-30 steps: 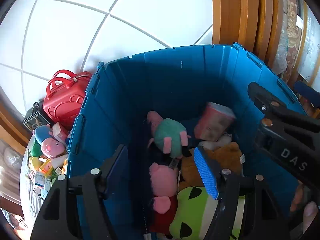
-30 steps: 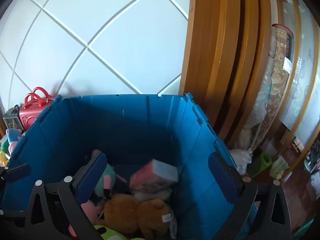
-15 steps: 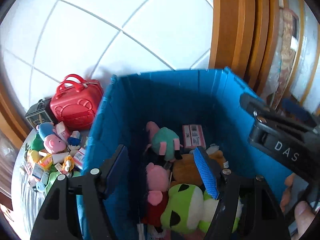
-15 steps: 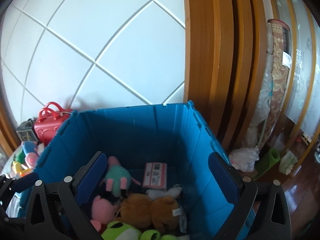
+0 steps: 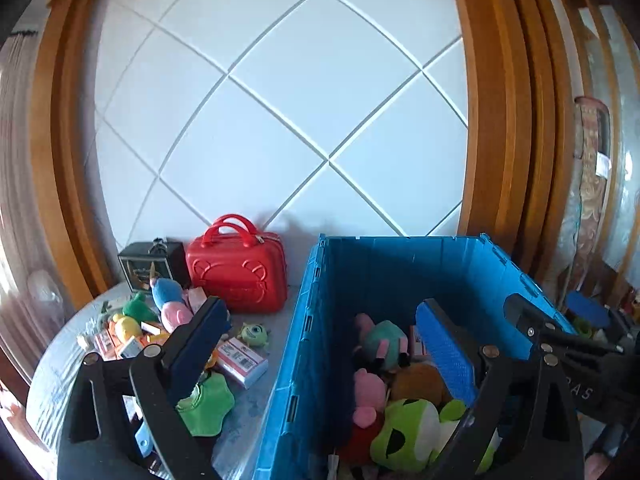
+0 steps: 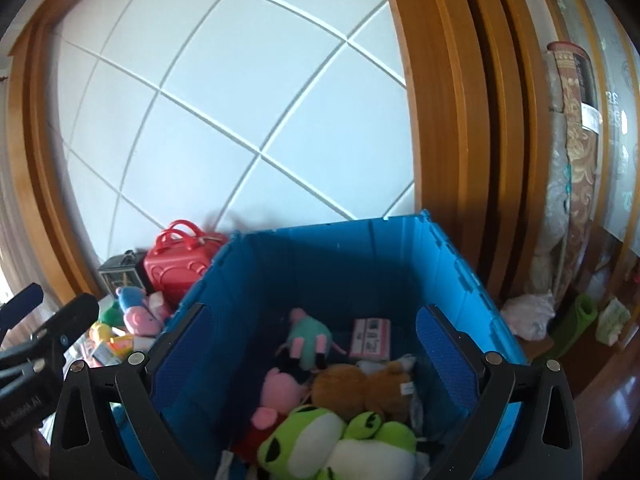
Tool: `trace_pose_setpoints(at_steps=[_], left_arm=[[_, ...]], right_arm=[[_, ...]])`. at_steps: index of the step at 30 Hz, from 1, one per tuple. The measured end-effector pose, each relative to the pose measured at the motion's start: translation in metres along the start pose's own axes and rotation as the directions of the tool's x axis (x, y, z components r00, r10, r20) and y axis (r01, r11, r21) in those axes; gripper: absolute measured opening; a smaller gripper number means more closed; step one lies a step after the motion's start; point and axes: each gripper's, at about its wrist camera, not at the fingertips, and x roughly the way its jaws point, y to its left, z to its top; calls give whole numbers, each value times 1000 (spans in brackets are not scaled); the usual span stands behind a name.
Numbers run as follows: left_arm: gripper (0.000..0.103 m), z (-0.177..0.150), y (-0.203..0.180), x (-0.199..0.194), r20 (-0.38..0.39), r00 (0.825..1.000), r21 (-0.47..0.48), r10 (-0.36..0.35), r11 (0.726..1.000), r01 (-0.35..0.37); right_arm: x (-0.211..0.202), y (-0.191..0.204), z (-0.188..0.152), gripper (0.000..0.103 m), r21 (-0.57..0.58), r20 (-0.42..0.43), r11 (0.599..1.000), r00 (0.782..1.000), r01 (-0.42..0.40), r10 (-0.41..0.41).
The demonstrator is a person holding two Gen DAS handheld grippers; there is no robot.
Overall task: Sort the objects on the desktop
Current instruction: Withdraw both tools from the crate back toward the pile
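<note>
Opening wide, the left gripper had just dropped a pink box into the blue crate.
Both claws, right gripper included, stood open and empty; toys remained on the table.

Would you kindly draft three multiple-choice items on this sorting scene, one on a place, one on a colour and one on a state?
1. Where is the brown bear?
A. On the table
B. Inside the bin
C. On top of the suitcase

2. What colour is the suitcase beside the bin?
A. Red
B. Yellow
C. Black

3. How is the left claw?
A. Shut on a plush
B. Shut on a box
C. Open and empty

Key: 1 B, the bear lies among the plush toys between the blue walls. 2 A, its shell and handles are red. 3 C, the jaws stand wide apart, having just been opening, with nothing between them.
</note>
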Motion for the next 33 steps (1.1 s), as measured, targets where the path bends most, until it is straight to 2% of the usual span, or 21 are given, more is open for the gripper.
trace_pose_setpoints(at_steps=[3,9,12,17,21,24,28,33], left_arm=[[97,-5,25,-2,-16,1000,-36,16,999,-16],[97,-18,87,-5,-45,997,-105,56,993,-61],[97,-27,121,-12,-45,995,-121,88,988,-93],[97,-43,194,-20,-52,990,-159,128,978,-135],[97,-61,264,-21,-61,989,-196,134,970,-144],[97,-78,320,-21,-64,985,-182,160,969,-169],[97,-99,387,-12,-85,983,-131,162,976,-173],[97,-130,454,18,-183,974,-118,134,980,-157]], right_arm=[[-8,10,-5,103,41,25,998,999,-45,44],[-12,54,-15,103,60,17,976,978,-207,207],[-20,91,-20,103,42,36,963,964,-266,265],[-36,153,-27,103,-26,92,948,943,-318,319],[-40,217,-41,103,-78,97,945,941,-318,325],[-35,266,-60,103,-79,85,946,944,-313,319],[-6,329,-88,103,-68,19,964,966,-257,259],[28,375,-128,103,-24,-125,975,968,-223,218]])
